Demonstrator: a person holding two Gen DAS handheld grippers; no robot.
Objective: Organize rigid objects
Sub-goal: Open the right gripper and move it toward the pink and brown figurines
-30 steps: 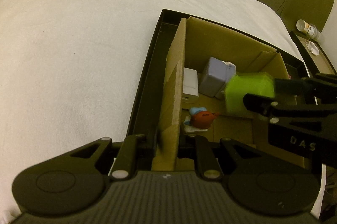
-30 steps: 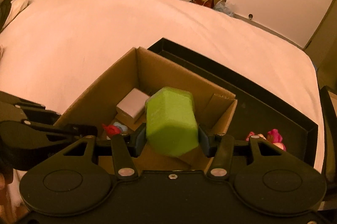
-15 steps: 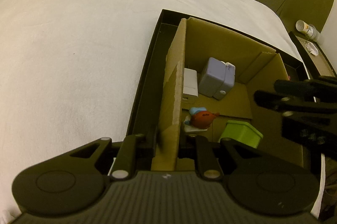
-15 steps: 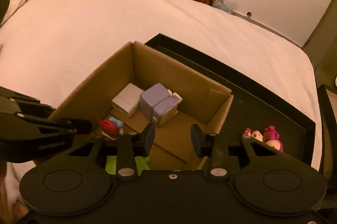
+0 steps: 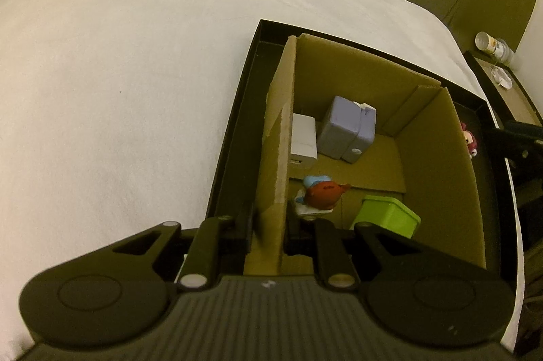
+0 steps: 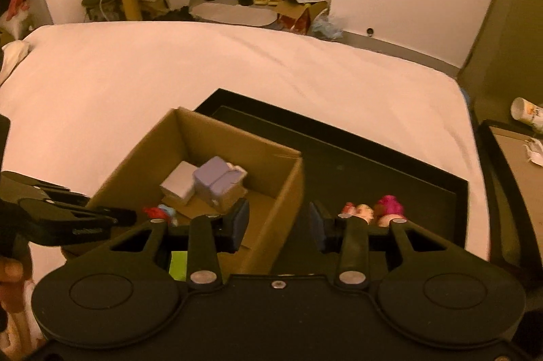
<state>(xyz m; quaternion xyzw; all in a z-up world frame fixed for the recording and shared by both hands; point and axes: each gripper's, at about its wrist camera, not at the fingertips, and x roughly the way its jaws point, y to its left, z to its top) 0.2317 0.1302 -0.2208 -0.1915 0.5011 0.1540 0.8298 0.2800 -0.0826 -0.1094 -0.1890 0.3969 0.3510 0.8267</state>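
Note:
My left gripper is shut on the near left wall of the open cardboard box, which stands in a black tray. Inside the box lie a green block, a purple block, a white box and a red and blue figure. My right gripper hovers above the box's right corner. Its jaws are opening and hold nothing. In the right wrist view only a sliver of the green block shows below the gripper's body.
Small pink figures lie in the tray to the right of the box. The tray rests on a wide white bed. A dark side table with a cup stands past the bed's right edge.
The green block left the right gripper and now lies on the box floor. The right gripper pulled back up and to the right. The left gripper stayed clamped on the wall.

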